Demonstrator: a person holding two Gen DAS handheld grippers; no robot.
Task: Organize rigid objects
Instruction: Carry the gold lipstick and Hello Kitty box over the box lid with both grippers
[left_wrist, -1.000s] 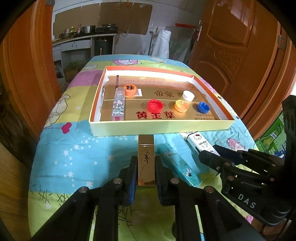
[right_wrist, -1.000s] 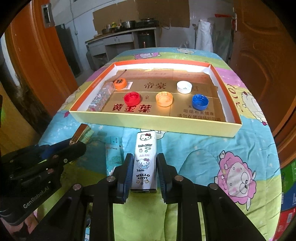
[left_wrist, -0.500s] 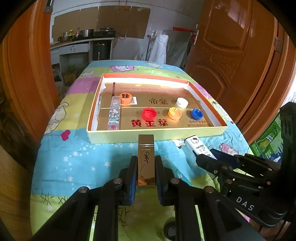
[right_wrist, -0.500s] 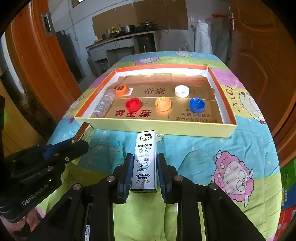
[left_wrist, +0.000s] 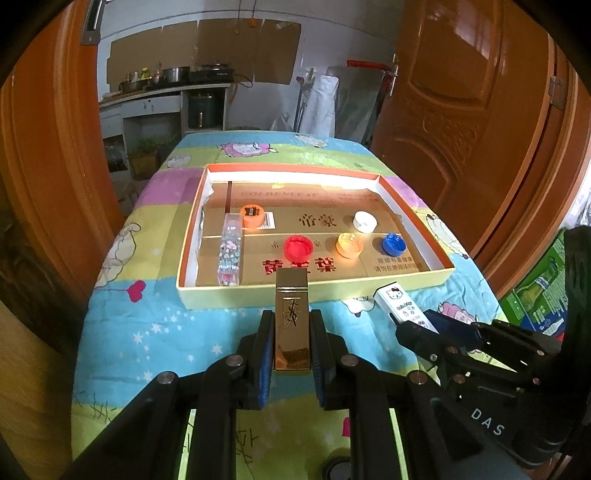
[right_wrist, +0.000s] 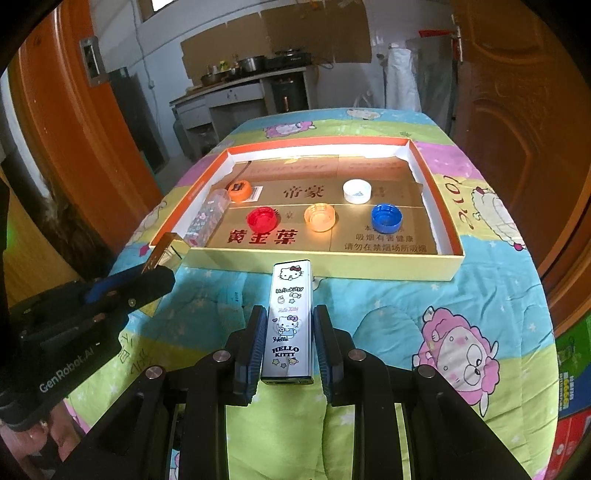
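My left gripper (left_wrist: 291, 317) is shut on a gold YSL box (left_wrist: 291, 314) and holds it in the air before the tray's near wall. My right gripper (right_wrist: 290, 314) is shut on a white Hello Kitty box (right_wrist: 289, 317), also lifted; this box shows in the left wrist view (left_wrist: 400, 304). The shallow cardboard tray (left_wrist: 314, 293) holds red (left_wrist: 298, 248), orange (left_wrist: 349, 245), blue (left_wrist: 393, 243) and white (left_wrist: 365, 220) bottle caps, an orange cap (left_wrist: 252, 215) at the back left, and a clear patterned box (left_wrist: 231, 248) along its left wall.
The tray sits on a table with a cartoon-print cloth (right_wrist: 461, 332). Wooden doors stand on both sides (left_wrist: 480, 110). A kitchen counter (left_wrist: 166, 99) is beyond the table's far end. The left gripper's body (right_wrist: 74, 325) fills the lower left of the right wrist view.
Both grippers have risen and pulled back with their boxes. The teal box on the cloth between them has dropped out of sight. The tray now looks farther off.
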